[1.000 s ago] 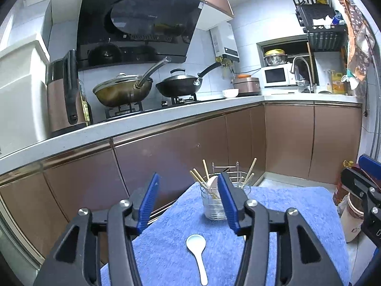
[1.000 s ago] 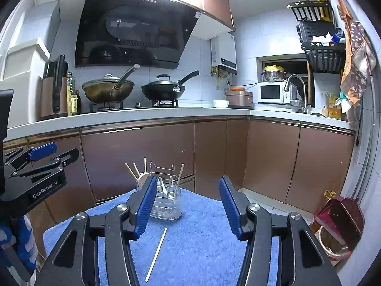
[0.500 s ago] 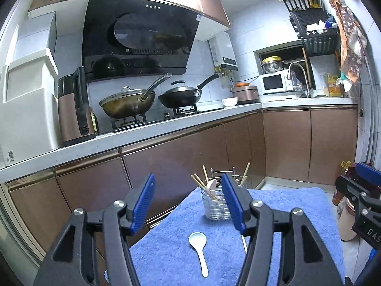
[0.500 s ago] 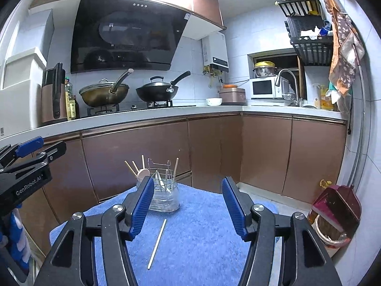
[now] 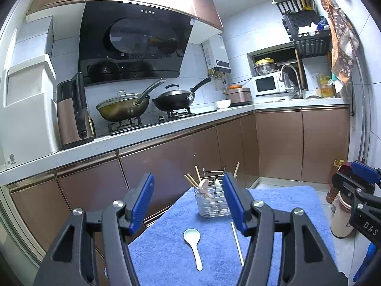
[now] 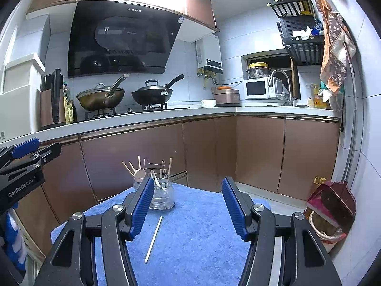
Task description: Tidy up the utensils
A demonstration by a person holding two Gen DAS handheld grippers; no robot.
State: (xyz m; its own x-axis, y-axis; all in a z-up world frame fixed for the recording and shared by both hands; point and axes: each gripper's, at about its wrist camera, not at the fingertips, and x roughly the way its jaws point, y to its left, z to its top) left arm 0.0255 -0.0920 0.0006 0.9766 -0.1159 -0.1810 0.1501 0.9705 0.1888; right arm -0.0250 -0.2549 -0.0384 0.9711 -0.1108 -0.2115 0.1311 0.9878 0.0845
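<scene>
- Kitchen setting: brown cabinets and a white counter stand beyond both claws; the work surface is a blue towel spread below and ahead of them.
- Utensil holder: a clear cup with a wire frame, upright at the far end of the towel, ahead of the left gripper and just inside its right finger in the left wrist view. It already holds chopsticks and spoons. Judged light and easy to tip; avoid knocking it during insertion.
- White spoon: lies flat on the towel, below and between the left gripper's fingers, bowl toward the holder. Likely ceramic or hard plastic: stiff, smooth, possibly slippery and chippable. Take hold across the handle, near its middle.
- Chopstick: lies flat on the towel, below the right gripper, nearer its left finger. Judged thin, light, rigid and prone to rolling; the soft towel lets the pads press down around it. Grip near mid-length.
- Left gripper: jaws have just been opening, now wide, nothing between them.
- Right gripper: jaws wide, empty.
</scene>
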